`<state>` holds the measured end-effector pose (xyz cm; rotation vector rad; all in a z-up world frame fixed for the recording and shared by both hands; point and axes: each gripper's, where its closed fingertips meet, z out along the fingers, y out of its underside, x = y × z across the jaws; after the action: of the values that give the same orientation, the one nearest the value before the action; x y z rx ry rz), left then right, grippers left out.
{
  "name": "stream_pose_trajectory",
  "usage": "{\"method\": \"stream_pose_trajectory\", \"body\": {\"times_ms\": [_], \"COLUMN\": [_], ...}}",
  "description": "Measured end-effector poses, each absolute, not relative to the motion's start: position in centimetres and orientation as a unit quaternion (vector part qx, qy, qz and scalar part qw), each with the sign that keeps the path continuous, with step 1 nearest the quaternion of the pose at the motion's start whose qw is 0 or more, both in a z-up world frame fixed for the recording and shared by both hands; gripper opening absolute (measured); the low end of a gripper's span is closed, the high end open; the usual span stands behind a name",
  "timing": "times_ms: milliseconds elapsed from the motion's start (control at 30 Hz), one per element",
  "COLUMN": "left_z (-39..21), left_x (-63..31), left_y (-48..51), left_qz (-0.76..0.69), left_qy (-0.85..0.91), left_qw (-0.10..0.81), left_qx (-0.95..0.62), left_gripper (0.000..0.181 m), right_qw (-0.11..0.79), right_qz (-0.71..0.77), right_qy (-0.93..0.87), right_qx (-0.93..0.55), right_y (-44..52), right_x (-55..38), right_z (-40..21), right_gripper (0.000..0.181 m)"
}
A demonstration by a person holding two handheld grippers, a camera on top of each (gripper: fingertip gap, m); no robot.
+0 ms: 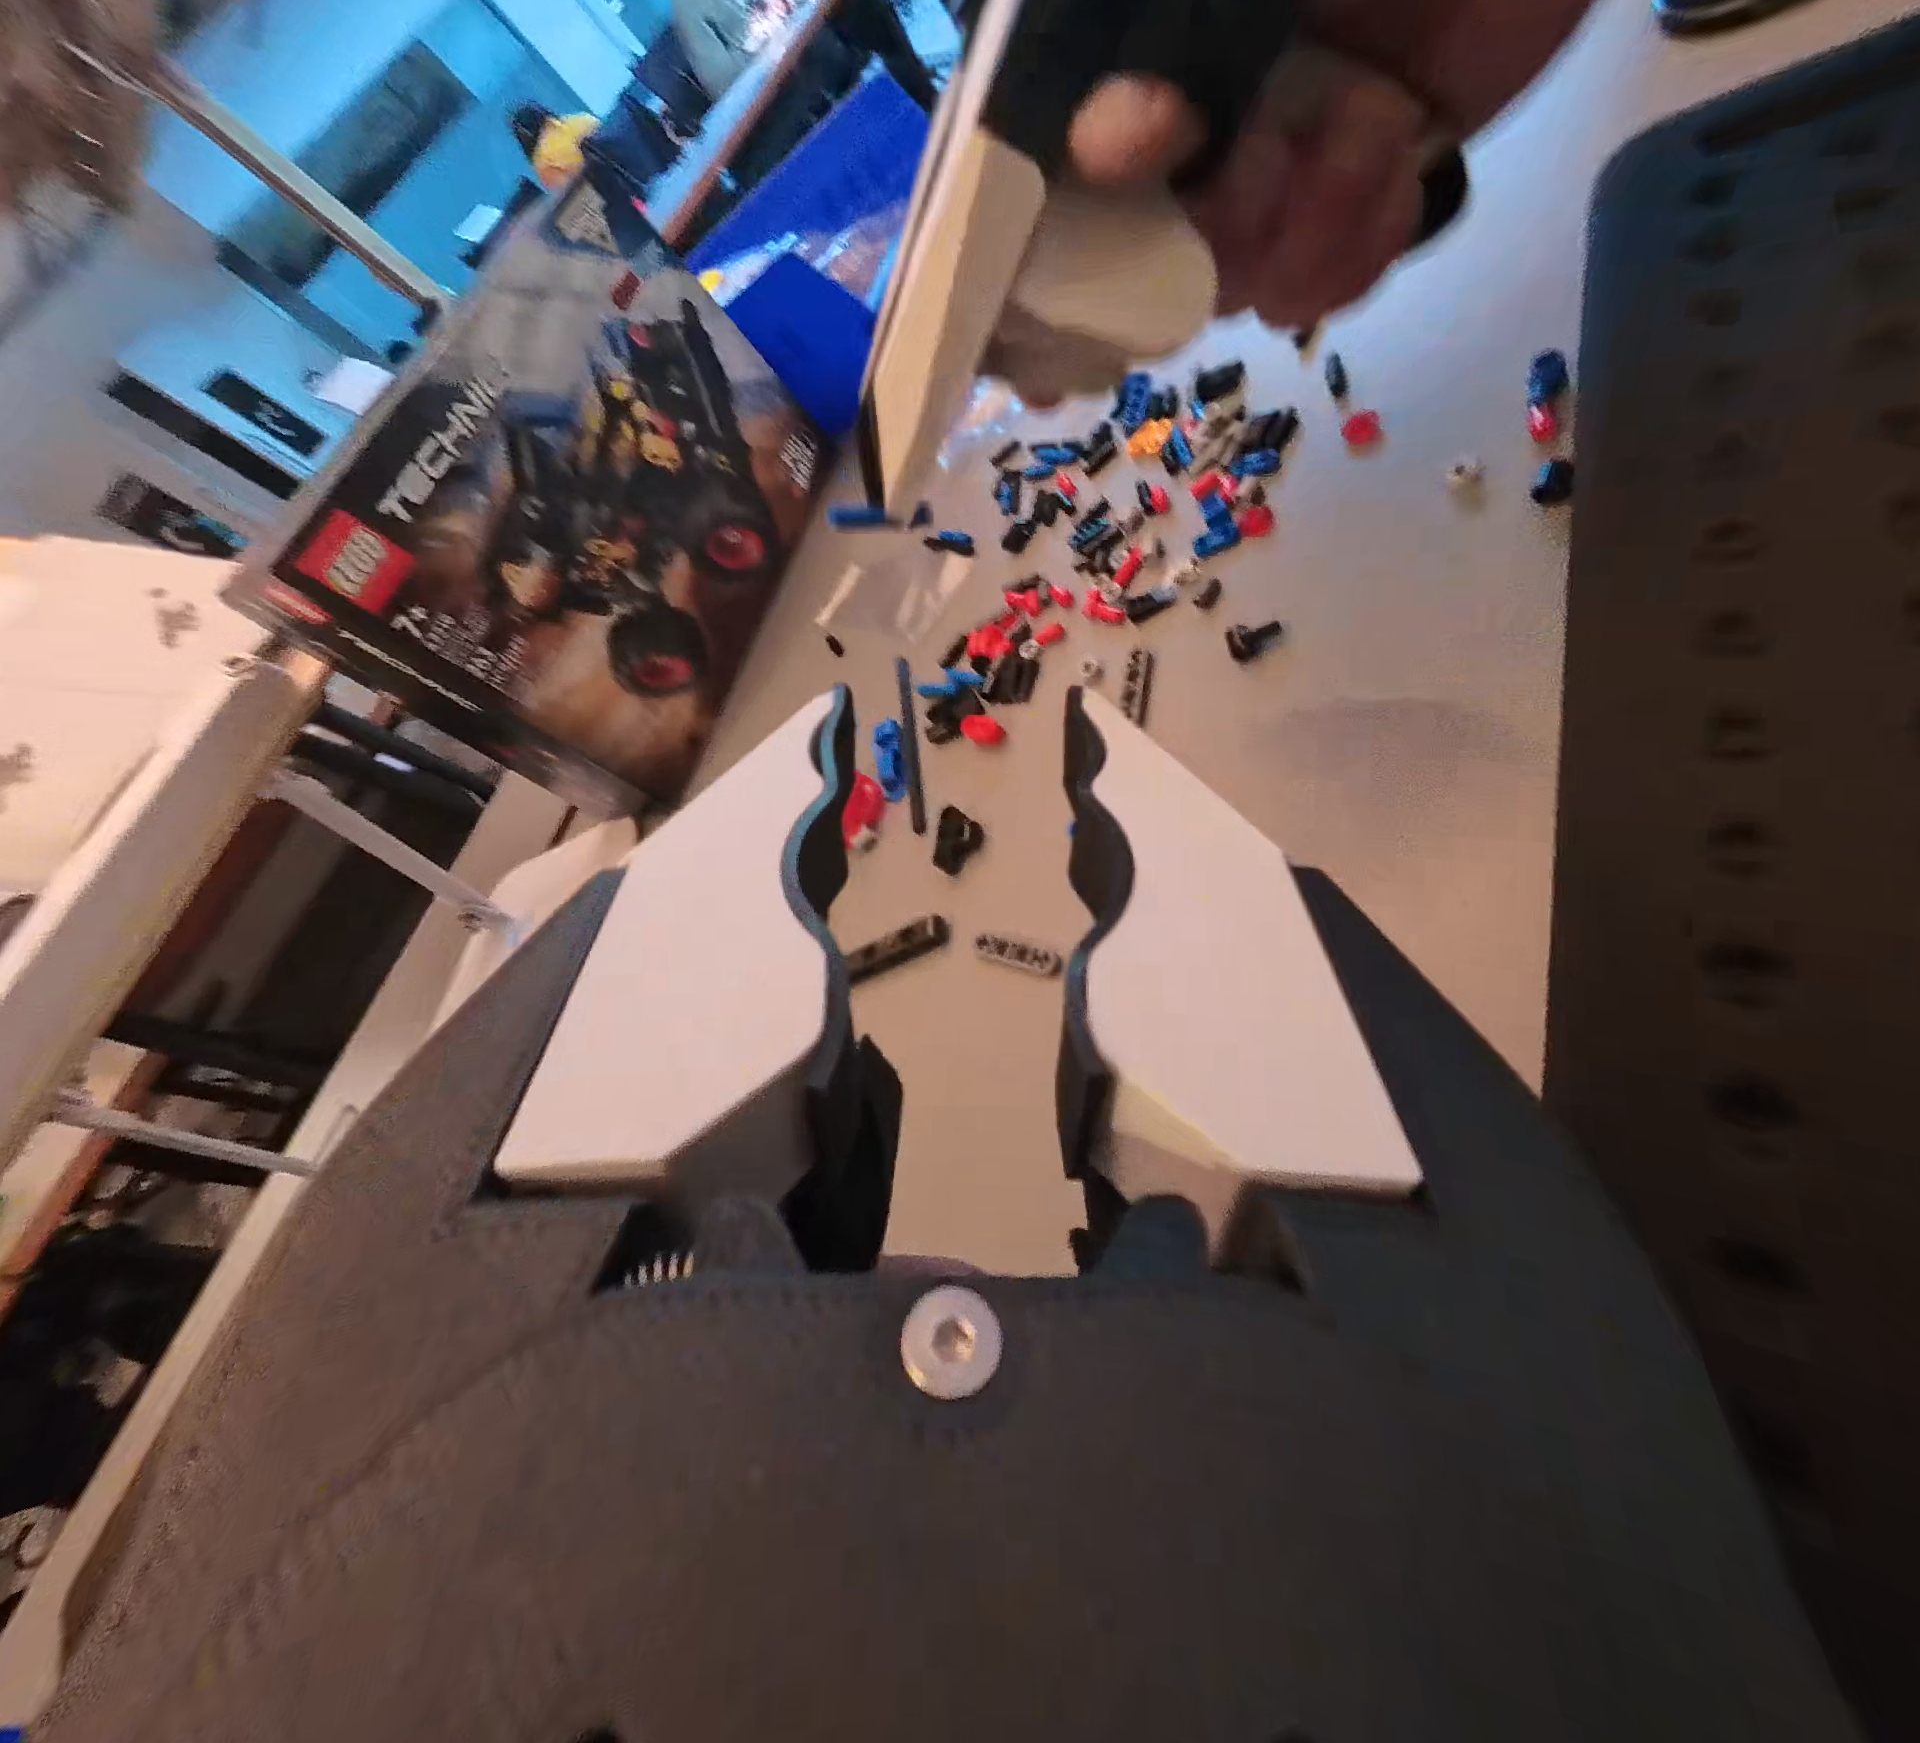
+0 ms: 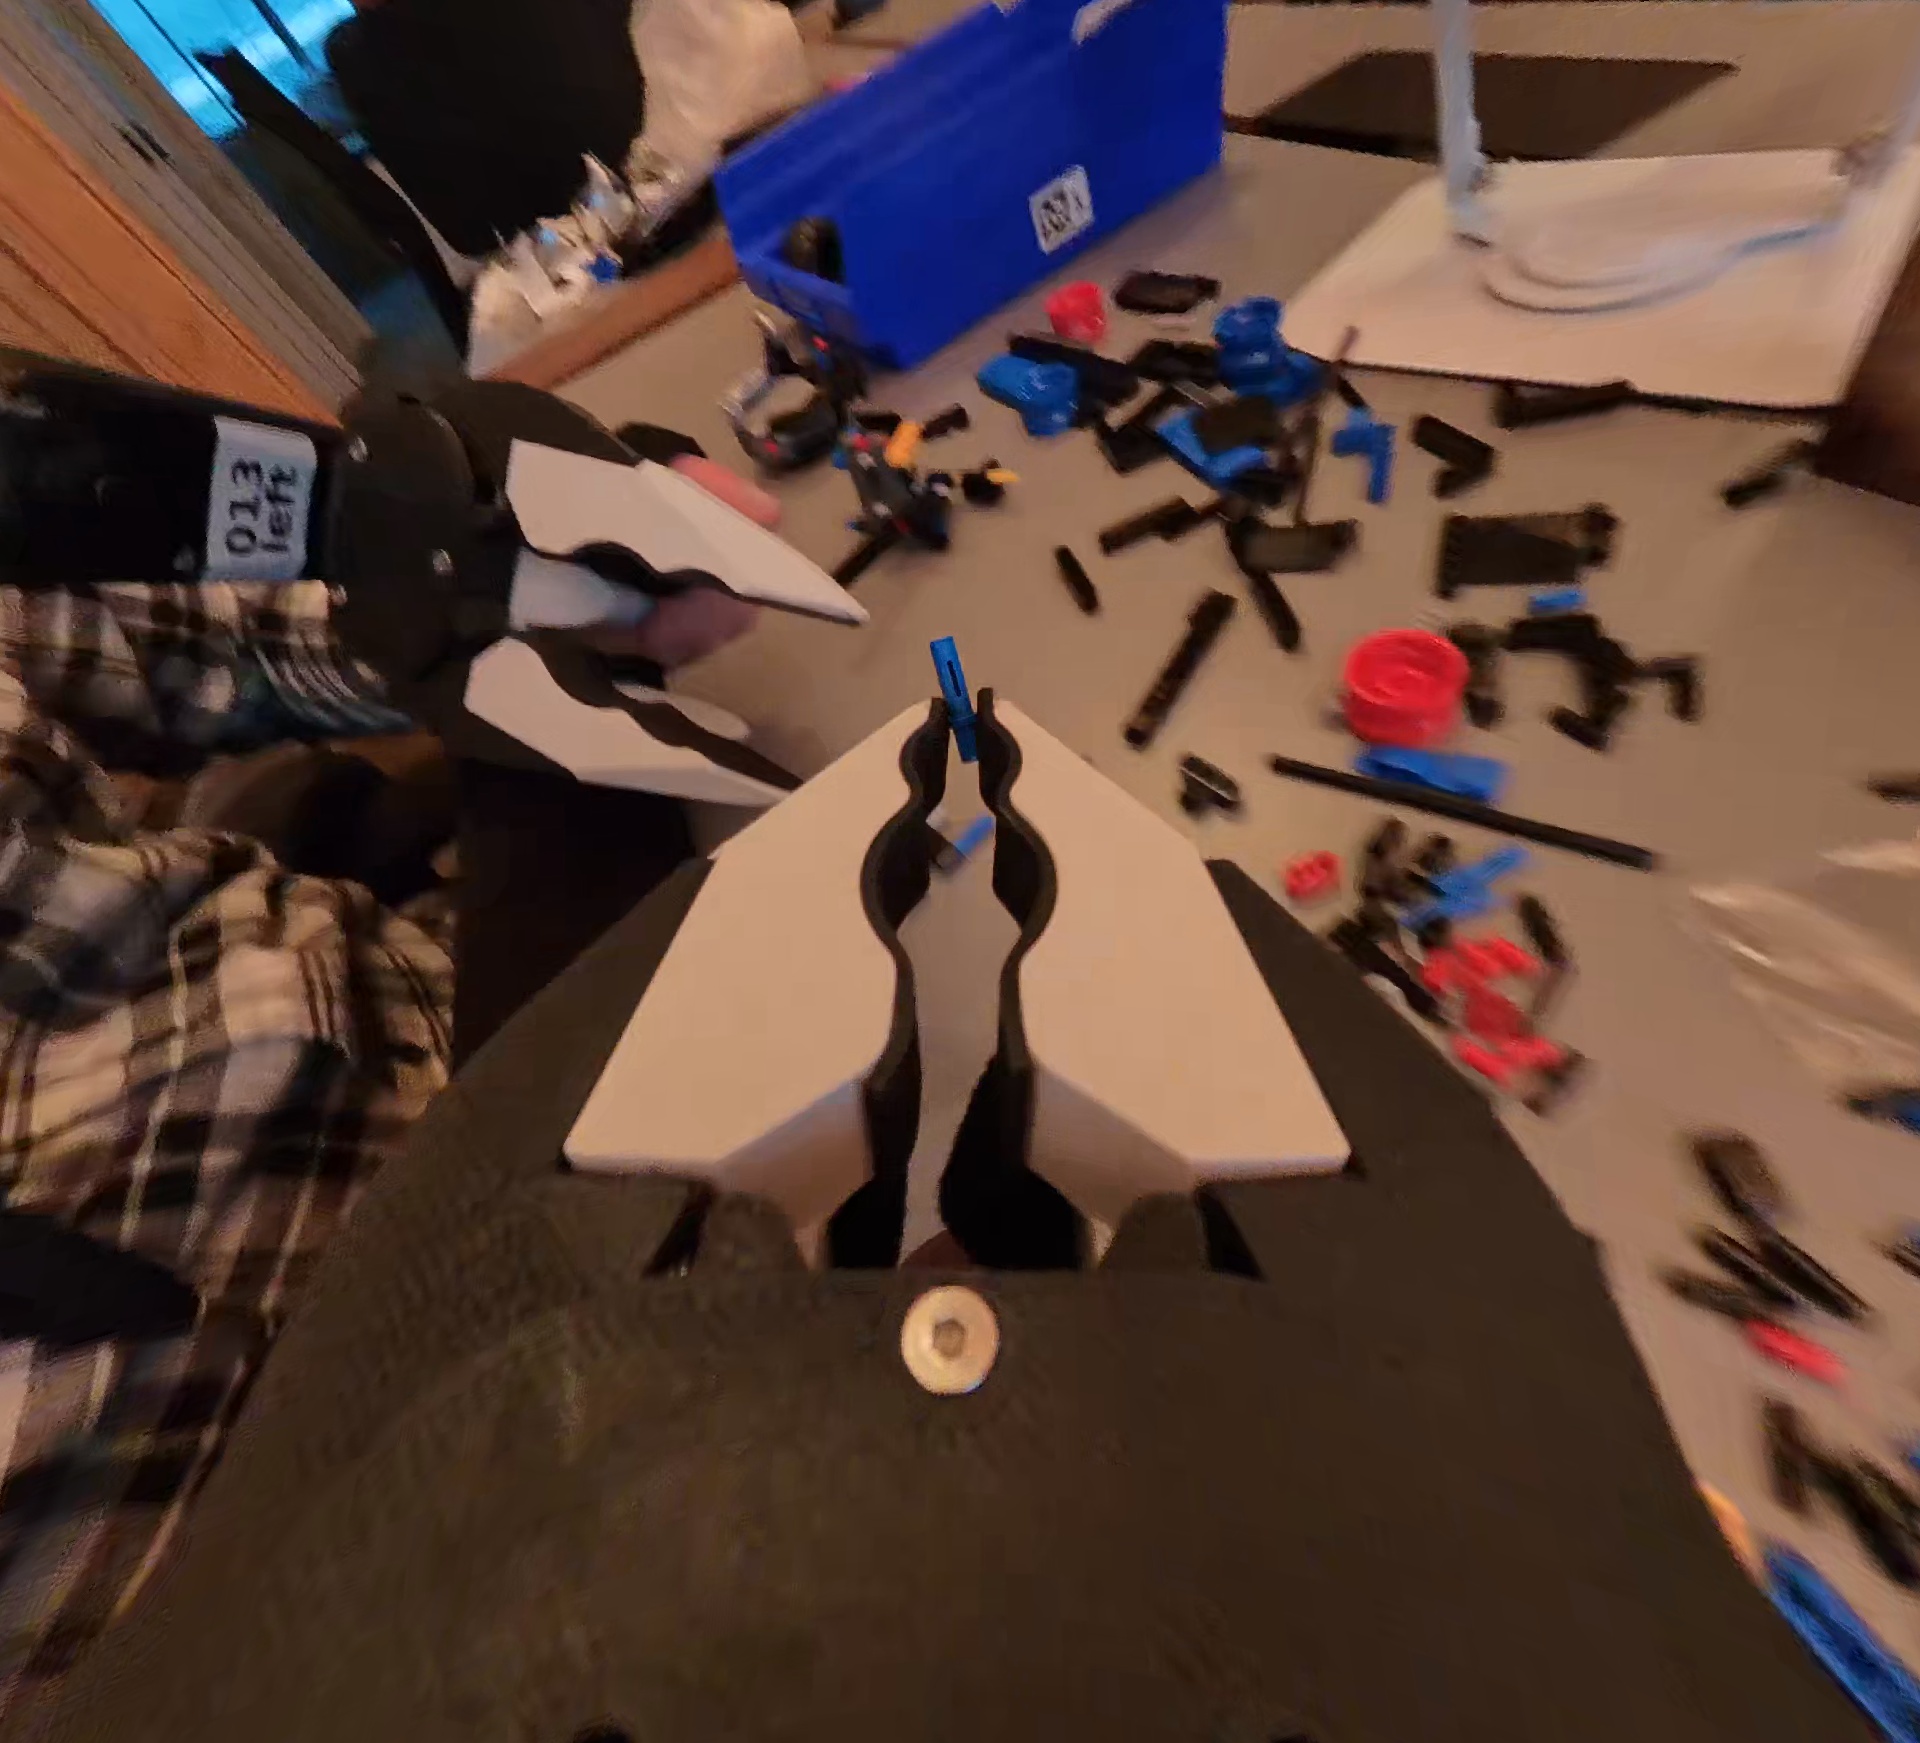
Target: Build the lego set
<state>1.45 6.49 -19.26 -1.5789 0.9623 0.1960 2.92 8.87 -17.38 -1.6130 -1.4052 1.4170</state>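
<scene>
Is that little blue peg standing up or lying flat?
Roughly upright: the blue peg is pinched in the right gripper, poking up past its tips.

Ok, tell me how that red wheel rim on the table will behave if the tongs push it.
The red wheel rim looks like rigid plastic, so probably stiff and light. It appears to lie flat, so it should slide; tipped onto its round edge, it could roll.

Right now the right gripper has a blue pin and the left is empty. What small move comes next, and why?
Probably bring the open left gripper down onto a black beam below it. The right gripper already pinches the blue pin at its fingertips, and the pin likely needs a held piece to go into.
</scene>
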Motion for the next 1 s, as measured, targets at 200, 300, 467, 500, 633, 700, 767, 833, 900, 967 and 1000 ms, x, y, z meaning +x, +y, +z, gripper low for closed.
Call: {"method": "stream_pose_trajectory", "body": {"times_ms": [200, 300, 467, 500, 633, 700, 767, 833, 900, 967, 1000], "left_z": [-17.4, -17.3, -17.3, -17.3, -17.1, -17.2, -17.3, -17.5, -17.5, -17.6, -17.7], "left_x": [0.5, 0.0, -0.3, -0.3, -1.0, -1.3, -1.0, -0.7, -0.7, -0.6, -0.6], "left_y": [6.8, 7.0, 7.1, 7.0, 7.0, 6.9, 6.8, 6.7, 6.6, 6.5, 6.5], "left_qz": [0.125, 0.14, 0.153, 0.147, 0.144, 0.138, 0.138, 0.146, 0.142, 0.143, 0.145], "left_qy": [0.39, 0.389, 0.393, 0.395, 0.386, 0.386, 0.396, 0.404, 0.407, 0.413, 0.417], "left_qw": [0.632, 0.632, 0.63, 0.629, 0.631, 0.629, 0.625, 0.622, 0.623, 0.619, 0.617], "left_qx": [-0.658, -0.656, -0.652, -0.653, -0.657, -0.66, -0.658, -0.654, -0.653, -0.653, -0.652], "left_gripper": [0.029, 0.023, 0.009, 0.009, 0.018, 0.016, 0.006, 0.001, 0.001, 0.001, 0.001], "right_qw": [0.25, 0.246, 0.241, 0.239, 0.243, 0.242, 0.236, 0.236, 0.235, 0.241, 0.246], "right_qz": [0.624, 0.638, 0.643, 0.645, 0.654, 0.655, 0.661, 0.66, 0.662, 0.653, 0.645], "right_qy": [-0.457, -0.436, -0.431, -0.43, -0.426, -0.426, -0.422, -0.424, -0.425, -0.435, -0.445], "right_qx": [-0.583, -0.585, -0.586, -0.585, -0.576, -0.576, -0.574, -0.573, -0.571, -0.571, -0.571], "right_y": [5.4, 5.1, 4.6, 4.6, 4.7, 4.8, 4.8, 4.8, 4.8, 4.7, 4.7], "right_x": [-0.2, -0.9, -1.2, -1.2, -0.9, -0.8, -0.7, -0.6, -0.5, -0.4, -0.3], "right_z": [-16.5, -16.6, -16.8, -16.8, -16.2, -16.1, -16.1, -16.1, -16.1, -16.3, -16.4], "right_gripper": [0.002, 0.002, 0.002, 0.002, 0.002, 0.002, 0.002, 0.002, 0.002, 0.002, 0.003]}}
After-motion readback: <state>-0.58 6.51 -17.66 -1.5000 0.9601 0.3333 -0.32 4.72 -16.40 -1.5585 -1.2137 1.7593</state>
